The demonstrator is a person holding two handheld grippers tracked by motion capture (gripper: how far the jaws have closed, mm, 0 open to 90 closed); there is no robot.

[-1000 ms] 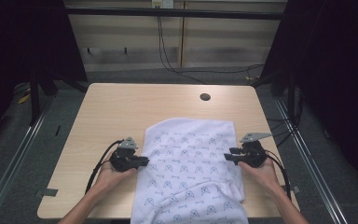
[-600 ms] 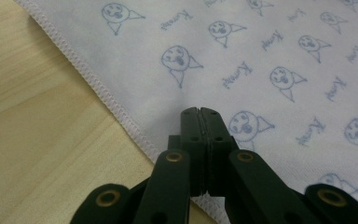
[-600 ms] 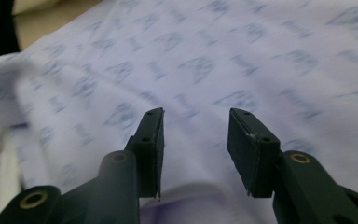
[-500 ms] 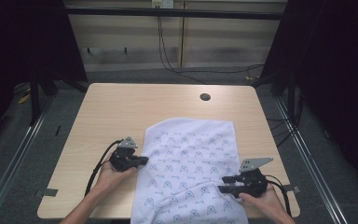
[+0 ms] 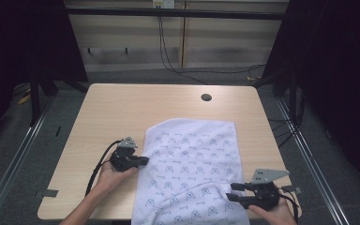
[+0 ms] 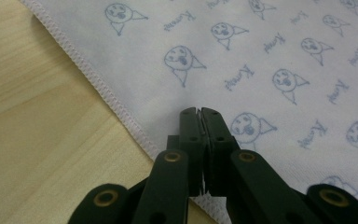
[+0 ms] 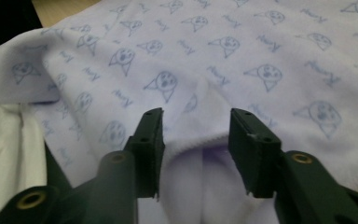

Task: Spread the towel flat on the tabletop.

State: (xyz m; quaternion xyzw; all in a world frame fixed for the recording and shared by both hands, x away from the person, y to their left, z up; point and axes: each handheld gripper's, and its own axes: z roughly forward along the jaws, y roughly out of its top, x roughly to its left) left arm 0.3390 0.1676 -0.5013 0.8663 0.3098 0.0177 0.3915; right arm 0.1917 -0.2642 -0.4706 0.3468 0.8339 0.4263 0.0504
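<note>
- Your left hand-held gripper (image 5: 143, 161) has its jaws pressed together. In the left gripper view they sit over the left hem of the towel (image 6: 270, 60); whether a layer of cloth is caught between them cannot be told.
- Your right hand-held gripper (image 5: 231, 192) has its jaws spread, having just been opening. A raised fold of the towel lies between them in the right gripper view (image 7: 196, 135), and the pads do not press on it.
- Count: two hand-held grippers, one in each hand; one towel, white with a repeated blue print.
- The towel lies on the near half of the counter (image 5: 122, 108), between the two grippers. Its near end hangs over the near edge, and its near right corner is rumpled.
- One dark round hole (image 5: 206, 97) sits in the counter near the far edge, well apart from the towel.
</note>
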